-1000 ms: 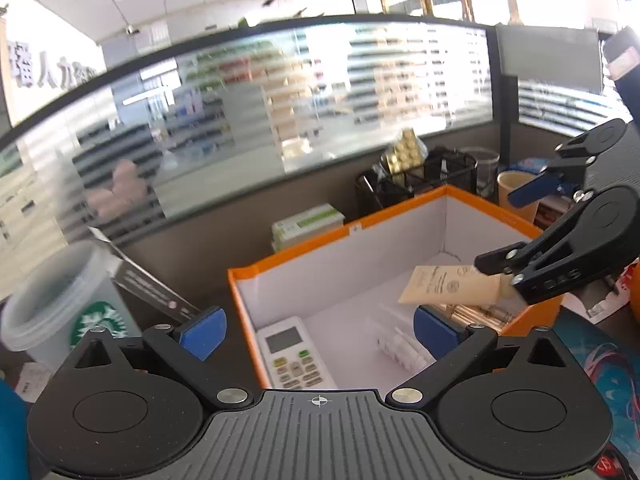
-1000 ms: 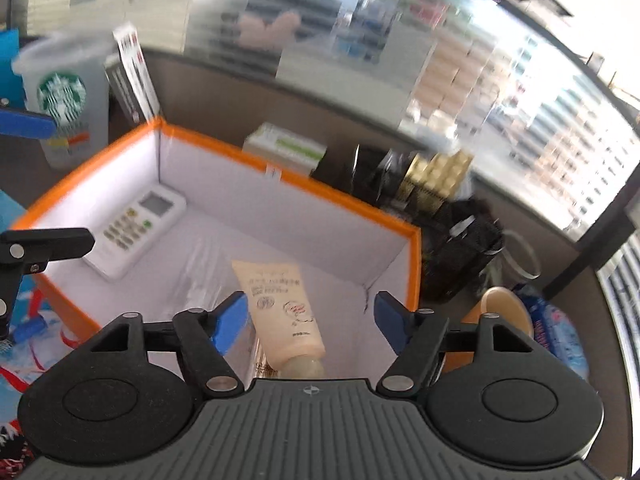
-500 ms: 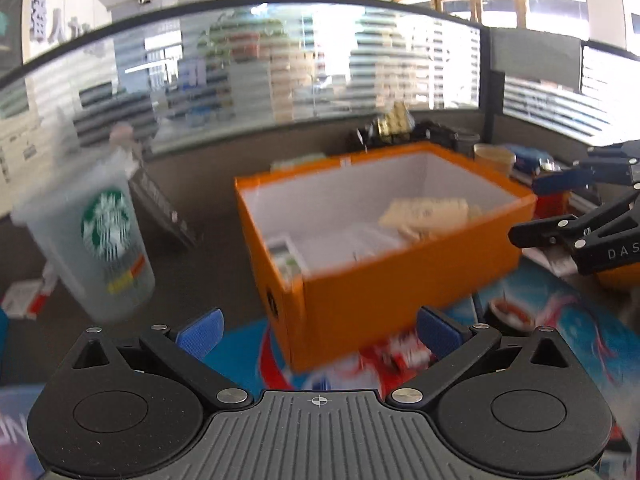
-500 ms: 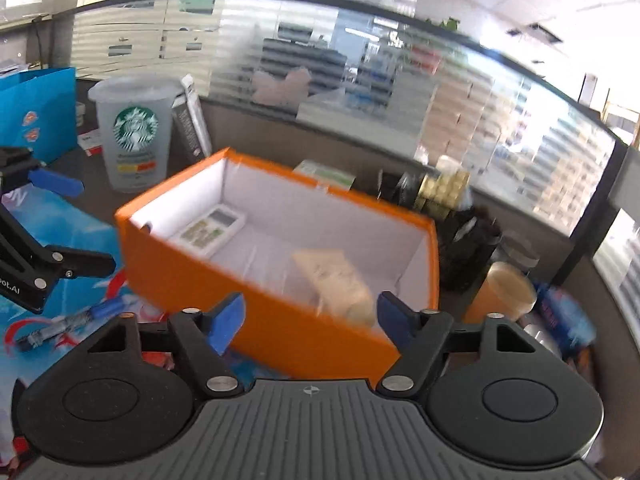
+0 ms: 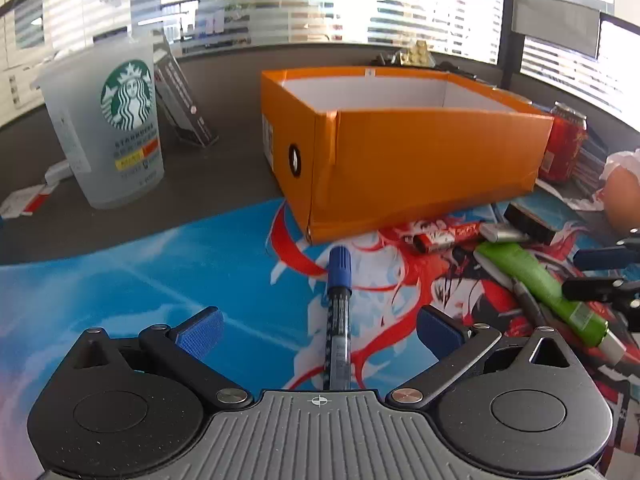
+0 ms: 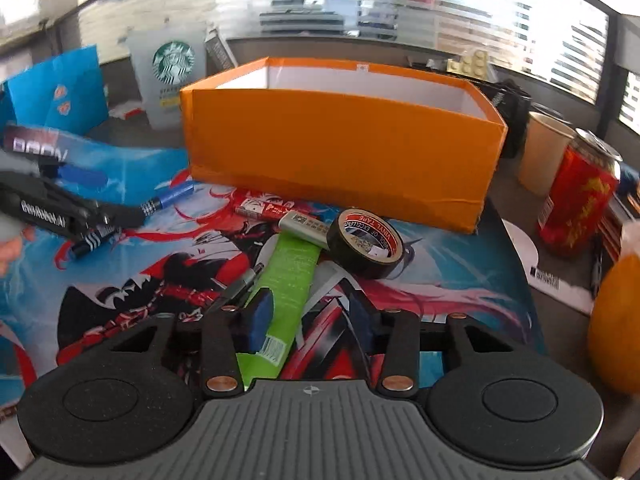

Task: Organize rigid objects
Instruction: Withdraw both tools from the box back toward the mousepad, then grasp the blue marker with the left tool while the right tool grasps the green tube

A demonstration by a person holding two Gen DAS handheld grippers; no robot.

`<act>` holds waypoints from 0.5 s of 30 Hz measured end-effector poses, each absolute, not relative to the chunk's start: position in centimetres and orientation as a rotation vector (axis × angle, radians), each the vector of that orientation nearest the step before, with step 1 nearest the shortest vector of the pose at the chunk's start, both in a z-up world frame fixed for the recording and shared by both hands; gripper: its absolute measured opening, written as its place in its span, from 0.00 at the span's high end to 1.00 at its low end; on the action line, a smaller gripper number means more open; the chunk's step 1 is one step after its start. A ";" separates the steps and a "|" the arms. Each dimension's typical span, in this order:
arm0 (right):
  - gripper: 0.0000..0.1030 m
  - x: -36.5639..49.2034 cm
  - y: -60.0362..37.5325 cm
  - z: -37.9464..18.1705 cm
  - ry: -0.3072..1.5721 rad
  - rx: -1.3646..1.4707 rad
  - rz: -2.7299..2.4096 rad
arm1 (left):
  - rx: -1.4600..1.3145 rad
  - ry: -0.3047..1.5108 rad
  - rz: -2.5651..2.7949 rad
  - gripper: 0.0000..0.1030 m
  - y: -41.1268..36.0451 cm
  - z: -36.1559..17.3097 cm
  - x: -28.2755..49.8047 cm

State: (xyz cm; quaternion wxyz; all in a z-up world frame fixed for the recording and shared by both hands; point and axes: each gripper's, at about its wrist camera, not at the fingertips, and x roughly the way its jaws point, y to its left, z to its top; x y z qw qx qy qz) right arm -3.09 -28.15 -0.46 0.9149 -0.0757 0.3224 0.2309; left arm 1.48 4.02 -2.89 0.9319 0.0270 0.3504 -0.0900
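Both grippers, left gripper (image 5: pixel 318 330) and right gripper (image 6: pixel 308 318), dropped from the orange box (image 6: pixel 340 136) with jaws spread around a blue-capped marker (image 5: pixel 339 312) and green tube (image 6: pixel 286 292).

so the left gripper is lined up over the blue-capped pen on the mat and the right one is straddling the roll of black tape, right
Not quite. The left gripper is lined up over the blue-capped pen on the printed mat, but the right gripper straddles the green tube, not the roll of black tape, which lies farther ahead by the orange cardboard box. The right wrist view shows it.
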 end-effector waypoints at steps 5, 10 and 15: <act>0.68 -3.9 -27.8 -0.5 0.651 -0.149 0.470 | 0.041 0.743 -0.184 0.00 4.3 -4.2 1.5; 0.69 -3.9 -27.8 -0.4 0.651 -0.132 0.475 | 0.069 0.731 -0.171 0.00 3.8 -4.4 1.2; 0.69 -4.2 -27.5 -0.5 0.655 -0.112 0.495 | 0.076 0.711 -0.169 0.00 3.5 -4.6 1.2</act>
